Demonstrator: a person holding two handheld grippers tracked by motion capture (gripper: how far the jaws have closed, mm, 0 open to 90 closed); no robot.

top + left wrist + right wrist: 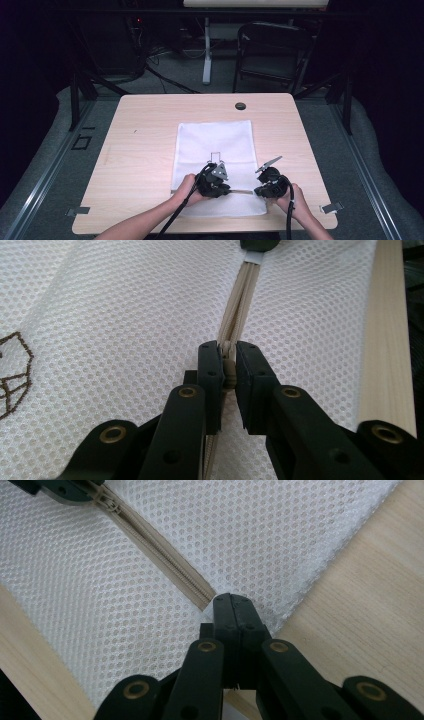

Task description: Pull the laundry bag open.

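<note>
A white mesh laundry bag [215, 150] of fine honeycomb netting lies flat on the pale wood-grain surface [145, 130], near the person's edge and roughly centred; a small outlined house-like emblem [216, 156] is stitched in brown on its upper face. A beige zipper [243, 191] with ribbed teeth and woven tape runs across the bag close to its near edge. The left claw [223, 190], matte black plastic with brass-coloured rivets at its links, rests low on the bag with the person's left hand [186, 187] wrapped around its body and the forearm coming in diagonally from below; a grey three-cornered plate sits on top of it. In the left gripper view its jaws are clamped on the small beige zipper pull [229, 371], the pads pressing it from both sides, with the zipper stretching straight away ahead of them. The right claw [258, 191] lies level and points inward towards the left one, held by the right hand [295, 200] at the bag's right edge. In the right gripper view its jaws are pressed together, pinching the bag's mesh at the end of the zipper [210, 596], beside the bare wood. The two claws face each other along the zipper line, near one another but apart.
</note>
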